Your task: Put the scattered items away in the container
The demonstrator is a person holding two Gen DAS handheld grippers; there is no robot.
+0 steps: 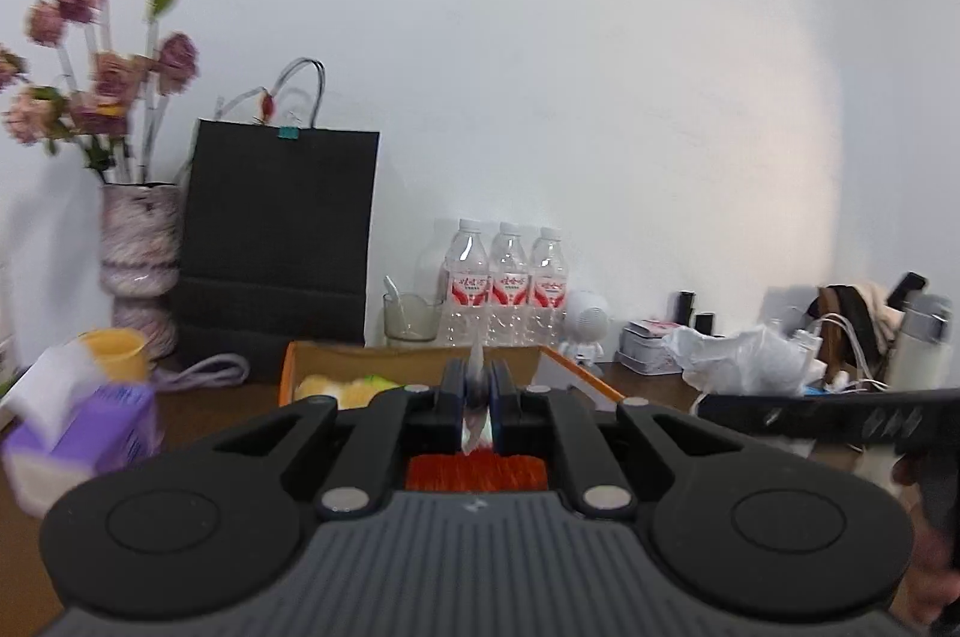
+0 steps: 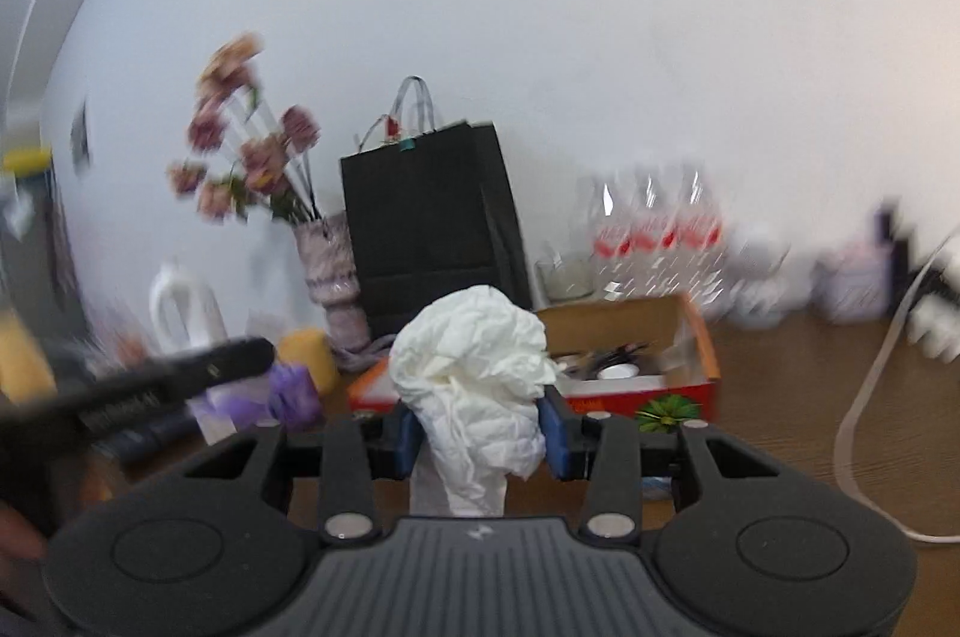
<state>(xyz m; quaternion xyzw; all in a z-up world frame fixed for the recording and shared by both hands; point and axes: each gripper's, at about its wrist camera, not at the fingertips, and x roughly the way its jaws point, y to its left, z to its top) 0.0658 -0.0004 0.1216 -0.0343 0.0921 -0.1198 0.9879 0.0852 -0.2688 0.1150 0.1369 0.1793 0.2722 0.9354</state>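
My left gripper (image 1: pixel 478 388) is shut on a thin whitish packet (image 1: pixel 477 358) that stands up between the blue pads. Just beyond it lies the open cardboard box (image 1: pixel 414 356) with an orange rim, and something yellow (image 1: pixel 336 389) lies inside. In the right wrist view my right gripper (image 2: pixel 480 433) is shut on a crumpled white paper wad (image 2: pixel 474 355), held above the wooden table in front of the same box (image 2: pixel 660 322), whose side is red. Small dark and white items lie in it. Each gripper shows at the edge of the other's view.
Along the wall stand a vase of pink flowers (image 1: pixel 141 253), a black paper bag (image 1: pixel 276 235), a glass cup (image 1: pixel 411 319) and three water bottles (image 1: pixel 507 277). A purple tissue pack (image 1: pixel 78 433) sits left, a white plastic bag (image 1: pixel 744 361) right. A green rosette (image 2: pixel 669 409) and a white cable (image 2: pixel 864 397) lie on the table.
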